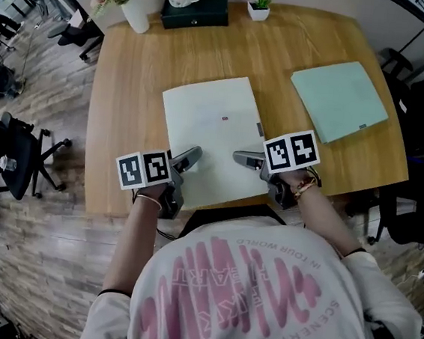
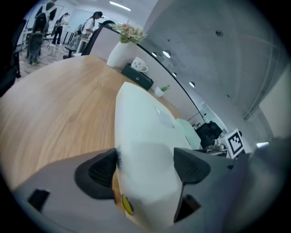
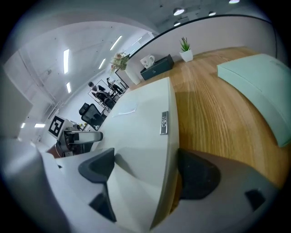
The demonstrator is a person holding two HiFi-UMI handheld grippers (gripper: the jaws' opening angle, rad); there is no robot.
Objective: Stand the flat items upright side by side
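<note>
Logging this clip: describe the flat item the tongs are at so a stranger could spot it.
On the wooden table, it lies flat at the near edge. It is the cream folder, with a small label by its right edge; the mint folder lies farther right.

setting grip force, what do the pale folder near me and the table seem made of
Pale folder: probably matte plastic, perhaps coated card; smooth, even colour, soft sheen.
Table: wood or wood-look laminate, satin finish; straight grain lines show.
</note>
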